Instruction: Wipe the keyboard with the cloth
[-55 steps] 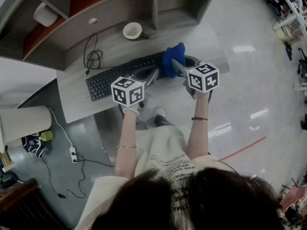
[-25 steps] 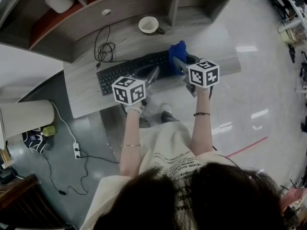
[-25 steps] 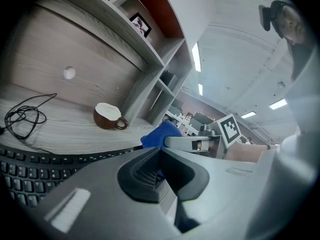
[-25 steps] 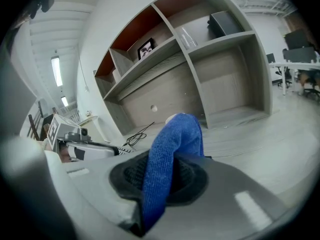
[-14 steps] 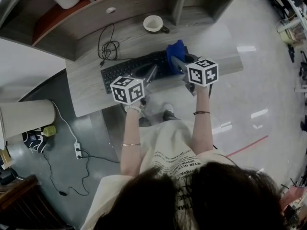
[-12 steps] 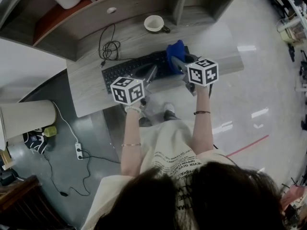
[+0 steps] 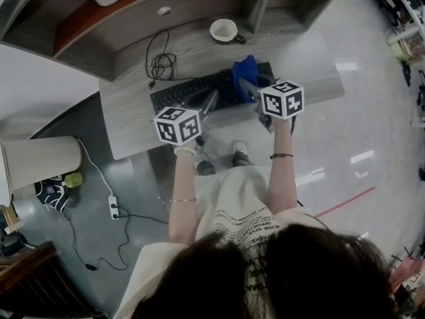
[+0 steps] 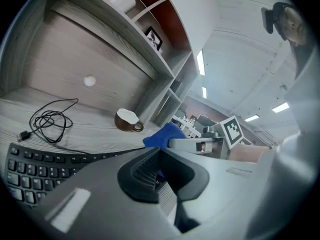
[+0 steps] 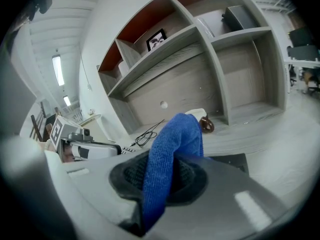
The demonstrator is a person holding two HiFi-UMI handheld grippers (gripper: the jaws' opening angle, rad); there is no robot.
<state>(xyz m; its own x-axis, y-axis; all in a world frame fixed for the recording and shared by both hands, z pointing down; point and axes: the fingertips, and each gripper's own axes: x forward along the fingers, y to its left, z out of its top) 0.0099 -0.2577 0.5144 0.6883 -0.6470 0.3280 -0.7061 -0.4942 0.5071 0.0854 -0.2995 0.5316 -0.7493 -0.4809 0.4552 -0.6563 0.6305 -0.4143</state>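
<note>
Shelving [image 7: 86, 28] in grey wood with red-brown backing rises along the far side of the worktop [image 7: 133, 125], which is the same grey wood. Lying along the worktop near its front edge is the black keyboard [image 7: 179, 98]. The left tongs [image 7: 212, 100] hang over the keyboard's middle, their dark pads pressed together with nothing between them. The right tongs [image 7: 244, 85] sit just beside them to the right, clamped on the blue cloth [image 7: 244, 70]. The cloth stands up out of the pads in a thick fold and hangs over the keyboard's right part; whether it touches the keys cannot be told. Behind the keyboard, well apart from it, a cup [image 7: 224, 29], brown outside and white inside, stands upright on the worktop. A black cable [image 7: 159, 64] lies in a loose coil behind the keyboard's left end.
</note>
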